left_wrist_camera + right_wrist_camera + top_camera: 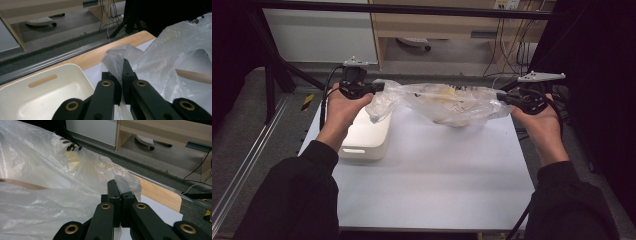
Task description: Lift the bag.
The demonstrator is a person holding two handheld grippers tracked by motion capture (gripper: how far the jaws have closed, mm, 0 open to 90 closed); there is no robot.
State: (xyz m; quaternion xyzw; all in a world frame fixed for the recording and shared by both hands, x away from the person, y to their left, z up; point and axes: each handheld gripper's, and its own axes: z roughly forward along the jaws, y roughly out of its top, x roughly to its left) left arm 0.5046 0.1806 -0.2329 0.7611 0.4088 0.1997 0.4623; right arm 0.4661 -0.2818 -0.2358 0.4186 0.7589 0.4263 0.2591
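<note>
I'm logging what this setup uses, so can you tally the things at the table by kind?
Clear plastic bag: 1
White bin: 1
Hand-held tool: 2, the left tool and the right tool, each shut on one end of the bag
Total: 4

Bare worktop (pixel 437 175) across the lower middle of the frame, white bin (pixel 367 135) blocking its left edge, stretched plastic bag (pixel 447 102) spanning the upper middle.

The bag (pixel 447 102) hangs between my left gripper (pixel 379 87) and right gripper (pixel 501 97), above the tabletop (pixel 437 170); the bin (pixel 367 137) sits at its left.
</note>
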